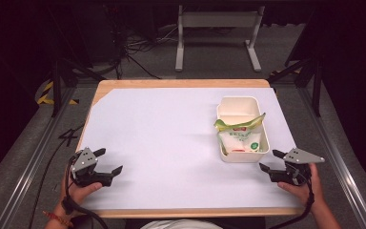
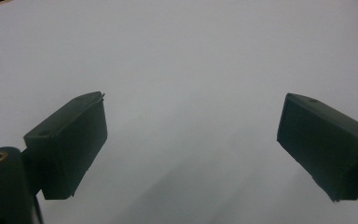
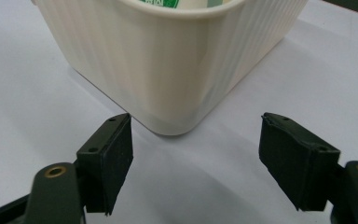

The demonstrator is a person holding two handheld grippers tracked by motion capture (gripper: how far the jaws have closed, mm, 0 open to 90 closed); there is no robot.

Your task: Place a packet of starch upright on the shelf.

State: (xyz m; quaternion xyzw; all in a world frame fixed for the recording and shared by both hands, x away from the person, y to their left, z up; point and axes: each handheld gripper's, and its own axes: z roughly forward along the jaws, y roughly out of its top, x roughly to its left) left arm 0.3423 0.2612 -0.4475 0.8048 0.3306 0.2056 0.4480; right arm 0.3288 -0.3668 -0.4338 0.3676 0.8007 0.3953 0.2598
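Both sets of jaws stand wide apart, gripping nothing: the left gripper (image 1: 108, 161) near the table's (image 1: 162, 143) front left corner, the right gripper (image 1: 272, 161) near its front right, just before the cream container (image 3: 168, 60) holding a white-and-green pouch (image 1: 240, 136).

A cream ribbed plastic box (image 1: 262, 143) holds a white pouch with green and red markings (image 1: 240, 138) on the white-covered, wood-edged table (image 1: 162, 143), beside black grippers.

Box (image 1: 232, 104) sits on table's (image 1: 162, 138) right side w/ bag (image 1: 240, 138) in it; my right gripper (image 1: 272, 161) just before it, left gripper (image 1: 108, 161) opp. side.
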